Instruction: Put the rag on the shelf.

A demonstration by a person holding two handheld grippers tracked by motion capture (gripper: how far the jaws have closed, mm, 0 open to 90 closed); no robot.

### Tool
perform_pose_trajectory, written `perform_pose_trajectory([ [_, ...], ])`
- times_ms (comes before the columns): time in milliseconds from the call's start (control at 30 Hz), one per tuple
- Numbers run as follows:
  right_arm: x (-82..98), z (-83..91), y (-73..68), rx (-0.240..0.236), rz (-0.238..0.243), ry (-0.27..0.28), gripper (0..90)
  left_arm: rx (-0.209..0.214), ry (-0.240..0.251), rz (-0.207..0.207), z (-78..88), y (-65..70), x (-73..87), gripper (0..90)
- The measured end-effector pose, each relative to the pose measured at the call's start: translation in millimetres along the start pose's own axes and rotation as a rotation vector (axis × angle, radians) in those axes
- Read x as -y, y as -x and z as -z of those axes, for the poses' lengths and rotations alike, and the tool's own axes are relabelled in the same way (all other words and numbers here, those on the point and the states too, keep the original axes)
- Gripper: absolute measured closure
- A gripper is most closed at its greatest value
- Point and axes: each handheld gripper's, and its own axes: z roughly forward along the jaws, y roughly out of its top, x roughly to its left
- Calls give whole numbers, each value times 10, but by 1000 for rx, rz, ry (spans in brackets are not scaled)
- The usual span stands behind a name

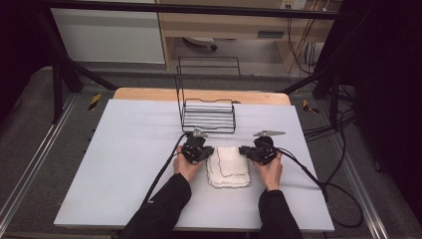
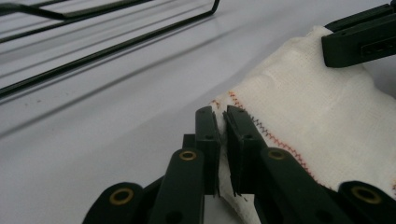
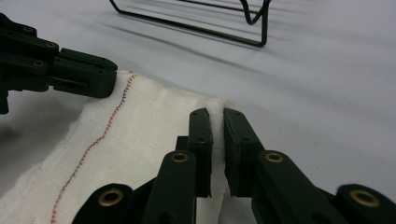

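Observation:
A white folded cloth [image 1: 228, 167] with dark stitched edging lies on the grey table between my two hands. My left gripper [image 1: 208, 152] pinches the cloth's far left corner; in the left gripper view the stitched corner of the cloth [image 2: 289, 107] sits squeezed between the jaws of my left gripper [image 2: 222, 115]. My right gripper [image 1: 245, 151] pinches the far right corner, and the right gripper view shows a ridge of the cloth [image 3: 140, 135] caught in my right gripper [image 3: 215, 115]. Each gripper view also shows the other gripper's jaws on the cloth.
A black wire rack [image 1: 208, 113] stands just beyond the cloth toward the table's far edge, and its base wires [image 2: 107, 44] run close ahead of both grippers. Cables trail from each gripper across the table [image 1: 124, 164] and off its right side.

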Motion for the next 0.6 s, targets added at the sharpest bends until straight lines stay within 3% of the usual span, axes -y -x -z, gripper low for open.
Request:
perform_pose_trajectory([
  [400, 7, 259, -107, -23, 29, 137, 828, 7, 136, -48, 246, 75, -17, 837],
  [600, 24, 373, -157, -36, 48, 211, 829, 23, 204, -42, 362, 110, -7, 838],
])
